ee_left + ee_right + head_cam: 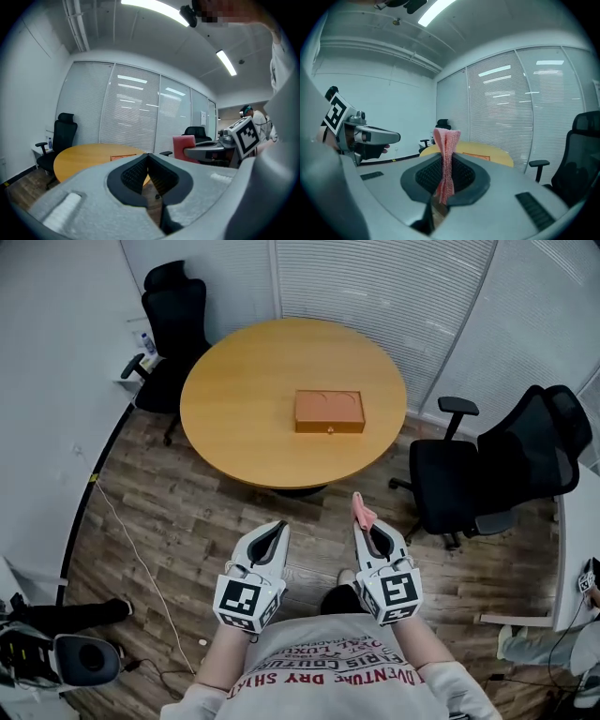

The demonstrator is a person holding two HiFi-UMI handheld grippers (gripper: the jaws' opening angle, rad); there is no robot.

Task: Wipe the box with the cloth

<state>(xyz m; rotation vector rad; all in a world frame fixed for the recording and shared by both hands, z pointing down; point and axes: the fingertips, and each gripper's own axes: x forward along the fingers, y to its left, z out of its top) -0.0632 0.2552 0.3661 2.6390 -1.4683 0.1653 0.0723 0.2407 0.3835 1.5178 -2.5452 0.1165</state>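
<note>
An orange-brown box (329, 412) lies flat near the middle of the round wooden table (234, 418), far ahead of both grippers. It shows small in the left gripper view as the box (125, 157) and in the right gripper view as the box (476, 156). My right gripper (364, 518) is shut on a folded pink cloth (446, 159) that sticks up out of its jaws; the cloth (362, 512) shows at its tip. My left gripper (278, 527) is shut with nothing in it. Both are held close to my body, above the floor, short of the table.
A black office chair (497, 465) stands at the right of the table, another black chair (173, 329) at the far left by the wall. A cable (141, 563) runs over the wooden floor at left. Blinds cover the glass walls behind the table.
</note>
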